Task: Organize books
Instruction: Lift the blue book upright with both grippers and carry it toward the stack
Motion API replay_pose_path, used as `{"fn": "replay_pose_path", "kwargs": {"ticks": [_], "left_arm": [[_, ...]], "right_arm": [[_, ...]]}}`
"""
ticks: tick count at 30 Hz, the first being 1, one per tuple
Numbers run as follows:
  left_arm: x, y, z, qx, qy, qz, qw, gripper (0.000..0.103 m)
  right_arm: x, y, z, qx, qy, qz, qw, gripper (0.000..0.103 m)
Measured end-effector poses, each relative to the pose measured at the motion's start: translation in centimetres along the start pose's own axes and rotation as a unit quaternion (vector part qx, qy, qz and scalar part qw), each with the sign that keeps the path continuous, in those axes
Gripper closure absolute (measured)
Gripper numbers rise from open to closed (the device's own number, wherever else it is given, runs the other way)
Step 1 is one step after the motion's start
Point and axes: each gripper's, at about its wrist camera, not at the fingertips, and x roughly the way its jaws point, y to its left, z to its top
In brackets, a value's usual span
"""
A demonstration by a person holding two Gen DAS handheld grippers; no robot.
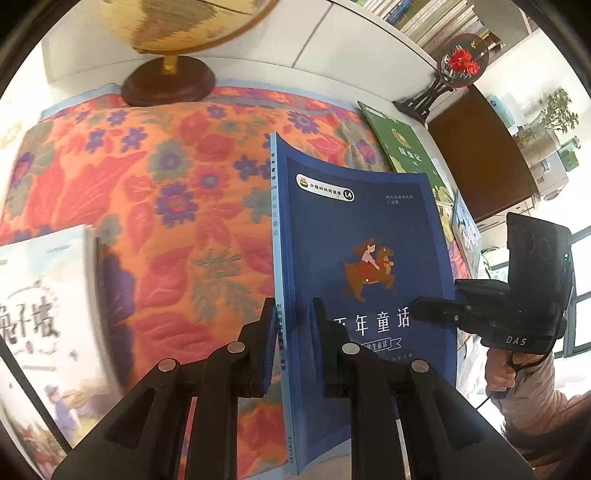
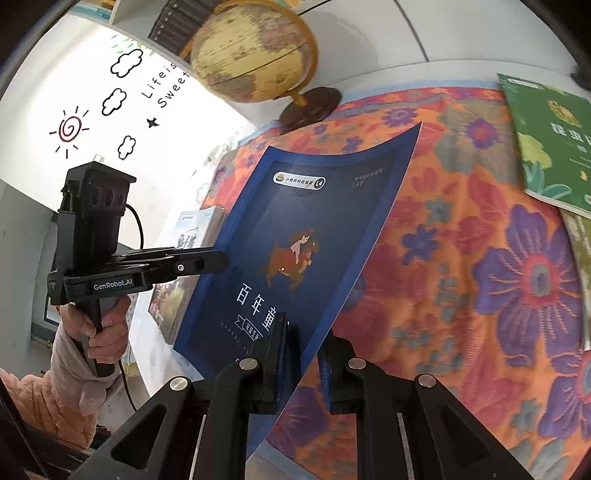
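Observation:
A thin dark blue book (image 1: 362,236) with a girl riding an animal on its cover hangs above the flowered cloth, held by both grippers. My left gripper (image 1: 293,317) is shut on its spine edge near the bottom. My right gripper (image 2: 303,336) is shut on the opposite lower edge of the blue book (image 2: 306,236), which bows between the two grips. The right gripper (image 1: 436,308) also shows from the side in the left wrist view, and the left gripper (image 2: 218,260) in the right wrist view. A green book (image 2: 550,140) lies flat at the cloth's far right.
A globe (image 2: 255,51) on a dark wooden base stands at the back of the orange flowered tablecloth (image 1: 177,206). A pale illustrated book (image 1: 44,325) lies at the left. A red flower ornament (image 1: 461,62) on a black stand and shelves of books (image 1: 432,18) sit behind.

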Motion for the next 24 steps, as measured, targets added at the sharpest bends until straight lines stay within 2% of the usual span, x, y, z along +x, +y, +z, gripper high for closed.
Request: {"fn": "replay_pose_path", "kwargs": {"ticks": [10, 24], "left_arm": [[-3.7, 4.2, -2.0, -0.029, -0.022, 0.015, 0.9992, 0.089], [-9.4, 11.0, -3.6, -0.07, -0.063, 0.017, 0.9954, 0.089]], "right_arm": [[2.7, 4.9, 1.0, -0.022, 0.002, 0.008, 1.0, 0.088], [7.5, 10.7, 3.3, -0.032, 0.012, 0.032, 0.999, 0.088]]}}
